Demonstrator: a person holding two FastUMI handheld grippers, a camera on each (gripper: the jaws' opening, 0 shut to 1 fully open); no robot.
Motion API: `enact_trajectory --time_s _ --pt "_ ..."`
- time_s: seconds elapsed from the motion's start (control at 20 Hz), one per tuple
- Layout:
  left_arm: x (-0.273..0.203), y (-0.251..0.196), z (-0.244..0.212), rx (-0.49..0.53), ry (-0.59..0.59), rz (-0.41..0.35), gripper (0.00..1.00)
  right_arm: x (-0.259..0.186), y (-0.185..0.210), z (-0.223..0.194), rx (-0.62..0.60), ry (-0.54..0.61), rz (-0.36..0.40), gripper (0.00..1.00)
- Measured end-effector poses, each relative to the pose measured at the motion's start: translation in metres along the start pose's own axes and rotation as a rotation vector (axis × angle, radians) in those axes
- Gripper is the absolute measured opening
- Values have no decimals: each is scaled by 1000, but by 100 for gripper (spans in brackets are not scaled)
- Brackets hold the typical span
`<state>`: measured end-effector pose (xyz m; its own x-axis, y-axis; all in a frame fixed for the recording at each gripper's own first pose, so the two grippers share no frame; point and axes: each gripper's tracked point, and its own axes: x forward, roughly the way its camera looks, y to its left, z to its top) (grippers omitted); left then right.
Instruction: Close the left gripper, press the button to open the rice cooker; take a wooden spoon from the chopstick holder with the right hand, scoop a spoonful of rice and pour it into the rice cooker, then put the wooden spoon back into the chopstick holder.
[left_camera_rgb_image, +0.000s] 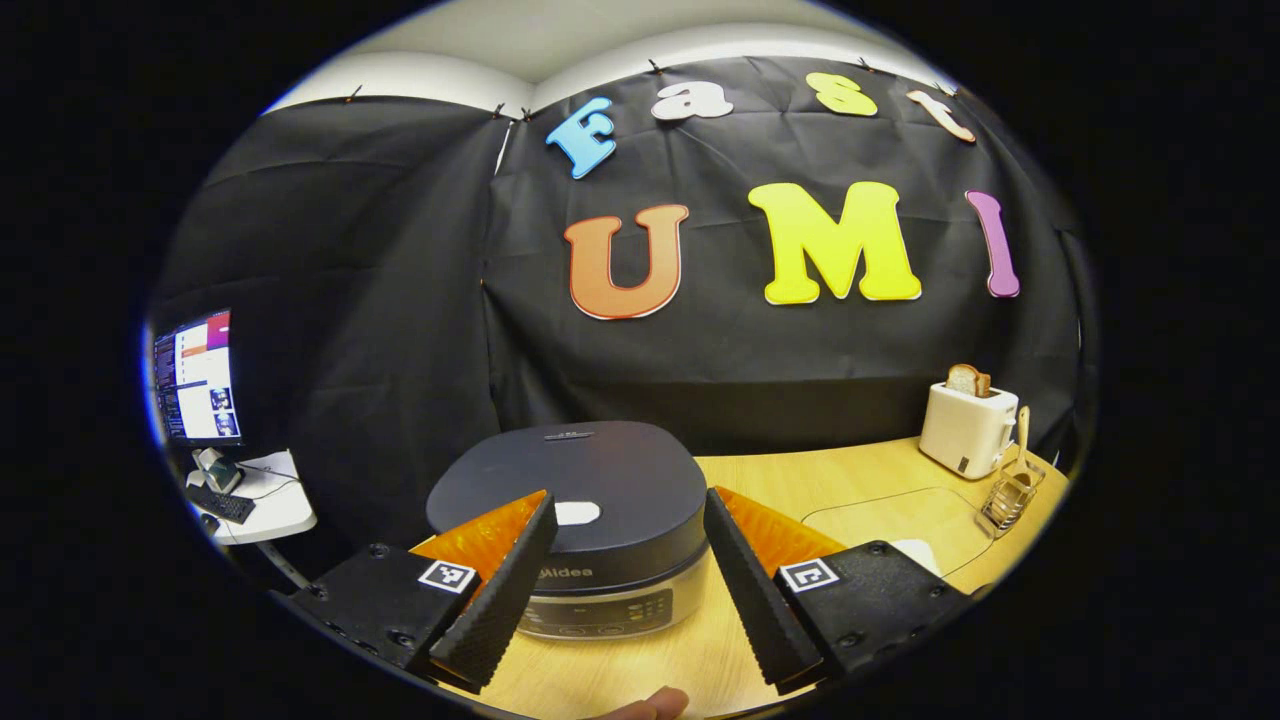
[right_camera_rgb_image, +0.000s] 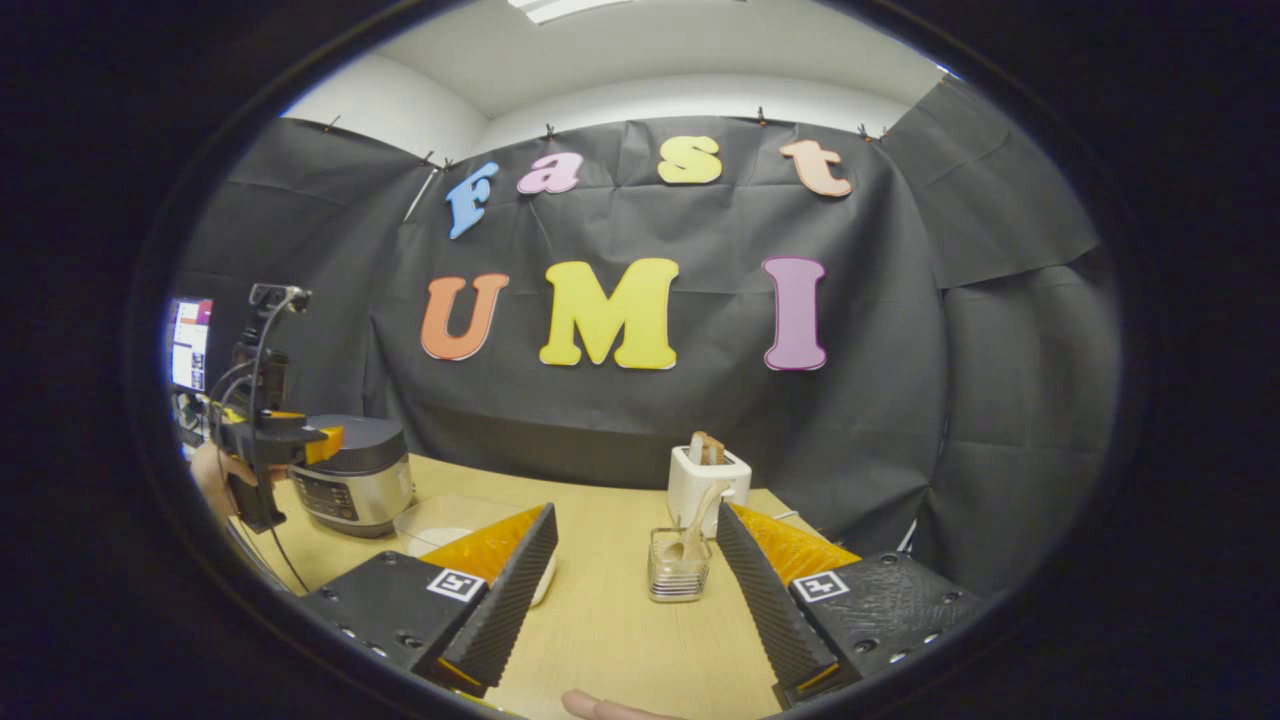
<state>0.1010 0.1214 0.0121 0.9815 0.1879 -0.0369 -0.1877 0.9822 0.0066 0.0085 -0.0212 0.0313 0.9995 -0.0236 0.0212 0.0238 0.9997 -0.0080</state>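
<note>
Holding my left gripper (left_camera_rgb_image: 630, 560) spread, its fingers either side of the closed cooker (left_camera_rgb_image: 570, 520) on the table (left_camera_rgb_image: 860, 480). My right gripper (right_camera_rgb_image: 635, 585) likewise spread, empty. Spoon (right_camera_rgb_image: 692, 528) upright in the holder (right_camera_rgb_image: 678, 567), between my right fingers, just before the toaster (right_camera_rgb_image: 706, 482). Rice bowl (right_camera_rgb_image: 440, 522) beside the cooker.

Cooker (left_camera_rgb_image: 570, 490): dark grey lid with a white button (left_camera_rgb_image: 577, 513), silver body. Table (left_camera_rgb_image: 800, 480) light wood grain; toaster (left_camera_rgb_image: 967, 428) white with brown bread (left_camera_rgb_image: 968, 380). Holder (right_camera_rgb_image: 678, 565) silver wire, spoon (right_camera_rgb_image: 695, 530) pale wood, dish (right_camera_rgb_image: 440, 522) clear with white rice.
</note>
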Motion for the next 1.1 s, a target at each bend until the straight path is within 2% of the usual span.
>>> enact_trajectory --time_s 0.3,0.6,1.1 --pt "-78 -40 21 -28 -69 -93 94 0 0 -4 1 15 -17 97" --pt "-130 -77 4 -49 -59 -208 95 -10 3 -9 4 15 -31 97" --pt "-132 -75 -20 -30 -29 -205 95 -2 5 -33 -7 74 -31 97"
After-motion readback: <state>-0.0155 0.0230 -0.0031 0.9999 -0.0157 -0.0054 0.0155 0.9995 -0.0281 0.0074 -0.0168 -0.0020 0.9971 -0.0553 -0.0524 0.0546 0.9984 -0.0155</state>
